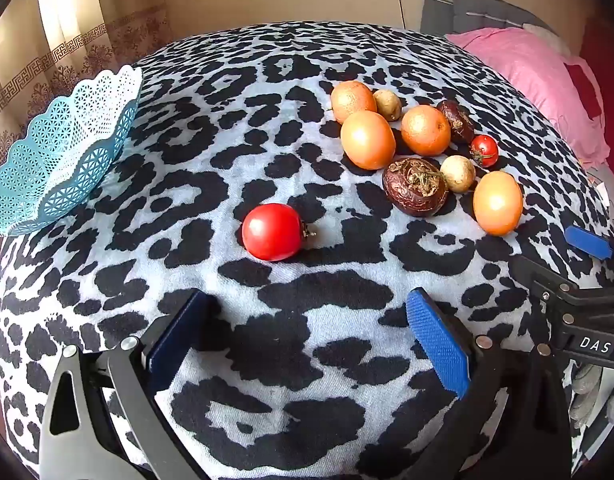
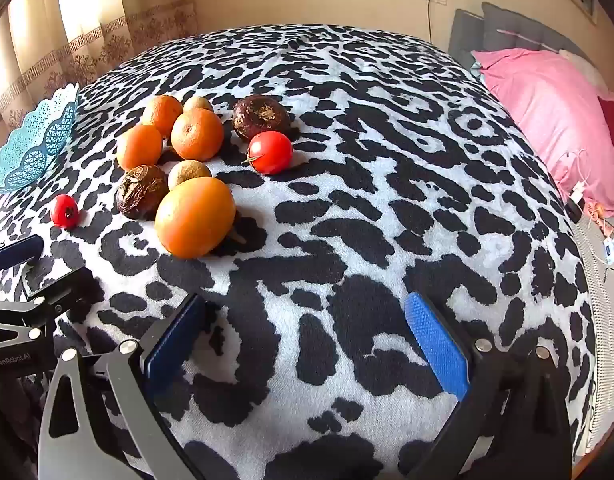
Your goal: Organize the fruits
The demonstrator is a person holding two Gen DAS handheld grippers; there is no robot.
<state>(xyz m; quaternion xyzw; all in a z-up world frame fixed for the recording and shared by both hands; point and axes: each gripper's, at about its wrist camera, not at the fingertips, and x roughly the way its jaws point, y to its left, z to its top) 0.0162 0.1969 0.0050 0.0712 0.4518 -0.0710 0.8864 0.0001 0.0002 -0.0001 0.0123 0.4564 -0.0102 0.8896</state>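
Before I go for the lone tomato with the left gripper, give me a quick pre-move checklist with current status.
1. Left gripper open, nothing held: ok.
2. Right gripper open, nothing held: ok.
3. Lone tomato apart from the other fruit: ok.
4. Path from left gripper to tomato free: ok.
5. Basket in view at the left edge: ok.
6. Basket contents: cannot tell, inside mostly hidden.

Two low views, shared fruit pile [image 1: 419,148]

Black-and-white leopard print is seen on the blanket [image 1: 267,128]; teal lattice on the basket [image 1: 63,148]; oranges [image 1: 367,140] orange, tomatoes [image 1: 272,232] red.
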